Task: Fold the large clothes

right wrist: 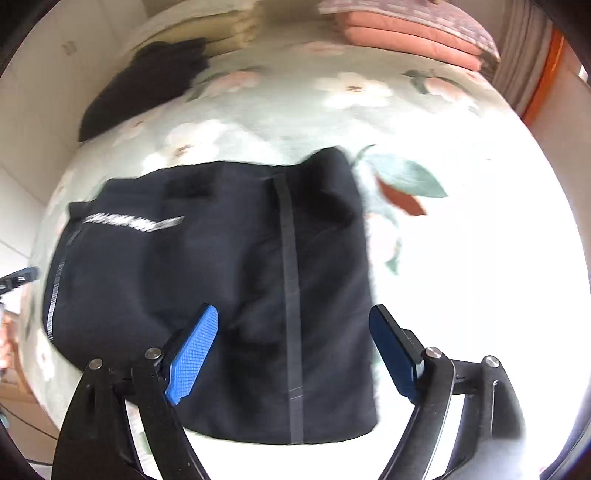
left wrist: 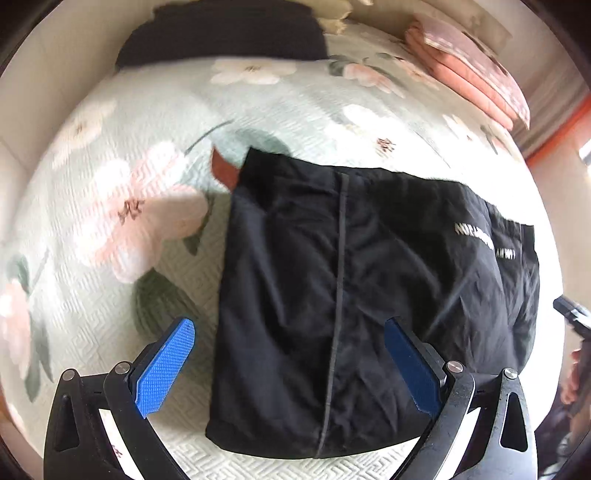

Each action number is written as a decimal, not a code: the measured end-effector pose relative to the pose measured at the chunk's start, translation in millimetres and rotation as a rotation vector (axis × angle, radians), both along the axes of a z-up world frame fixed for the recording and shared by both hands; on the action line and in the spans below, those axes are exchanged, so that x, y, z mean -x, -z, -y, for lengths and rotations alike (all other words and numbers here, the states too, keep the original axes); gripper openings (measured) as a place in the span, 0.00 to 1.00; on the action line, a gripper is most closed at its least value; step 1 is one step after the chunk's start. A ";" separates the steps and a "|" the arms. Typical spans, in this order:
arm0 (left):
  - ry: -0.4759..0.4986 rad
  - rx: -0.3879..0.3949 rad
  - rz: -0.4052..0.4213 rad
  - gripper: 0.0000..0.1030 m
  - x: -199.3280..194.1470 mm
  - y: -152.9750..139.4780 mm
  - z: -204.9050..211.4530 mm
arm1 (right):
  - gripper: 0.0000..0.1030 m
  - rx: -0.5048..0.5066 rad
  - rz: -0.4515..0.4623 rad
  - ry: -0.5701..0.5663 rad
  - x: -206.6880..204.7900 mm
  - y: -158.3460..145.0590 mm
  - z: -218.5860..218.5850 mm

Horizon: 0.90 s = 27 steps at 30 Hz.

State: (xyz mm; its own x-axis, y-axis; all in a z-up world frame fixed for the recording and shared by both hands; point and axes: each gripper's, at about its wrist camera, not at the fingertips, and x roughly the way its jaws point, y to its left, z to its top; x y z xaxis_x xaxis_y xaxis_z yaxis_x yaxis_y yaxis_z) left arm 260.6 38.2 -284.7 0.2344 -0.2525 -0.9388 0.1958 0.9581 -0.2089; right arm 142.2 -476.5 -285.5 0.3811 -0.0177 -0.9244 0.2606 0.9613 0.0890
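A black garment [left wrist: 332, 295], folded into a rough rectangle, lies flat on a bed covered by a pale green quilted bedspread [left wrist: 155, 122] printed with large pink and white flowers. A narrow dark stripe runs lengthwise down the garment's middle, and white lettering, too blurred to read, sits on the portion toward the left-wrist view's right edge. In the right-wrist view the same garment [right wrist: 229, 280] occupies the centre and left, with the lettering at its upper left and a reflective strip along its left border. The left tongs [left wrist: 291, 365] stand wide apart above the garment's near edge, one blue pad over the bedspread, the other over the black cloth; nothing is held between them. The right tongs [right wrist: 295, 350] are likewise spread wide, one pad over the cloth, the other over the washed-out bright bedspread [right wrist: 461, 258]; they grip nothing. Whether either pair touches the fabric cannot be determined. At the far end of the bed, a stack of folded pink bedding [left wrist: 469, 70] rests at the right, and a second dark garment [left wrist: 221, 33] lies at the left, well apart from the folded one. Both appear again in the right-wrist view, bedding [right wrist: 410, 33] and dark garment [right wrist: 147, 81].
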 end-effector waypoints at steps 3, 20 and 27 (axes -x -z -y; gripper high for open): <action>-0.053 0.086 -0.071 0.99 -11.7 18.1 -23.4 | 0.83 -0.040 -0.010 0.015 -13.0 9.7 25.2; -0.035 0.399 -0.279 0.99 -53.0 100.2 -48.5 | 0.93 -0.277 -0.055 -0.021 -43.2 98.6 67.5; 0.026 0.513 -0.349 0.99 -63.8 139.5 -25.0 | 1.00 -0.436 -0.050 0.001 -51.4 129.5 86.7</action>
State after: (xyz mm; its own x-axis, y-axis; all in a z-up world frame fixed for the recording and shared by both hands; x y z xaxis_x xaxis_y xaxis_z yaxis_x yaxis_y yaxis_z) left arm 324.4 63.2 -424.1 -0.0766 -0.6936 -0.7163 0.0551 0.7143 -0.6976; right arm 193.5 -563.1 -414.9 0.3355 0.3782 -0.8628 0.2756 0.8364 0.4738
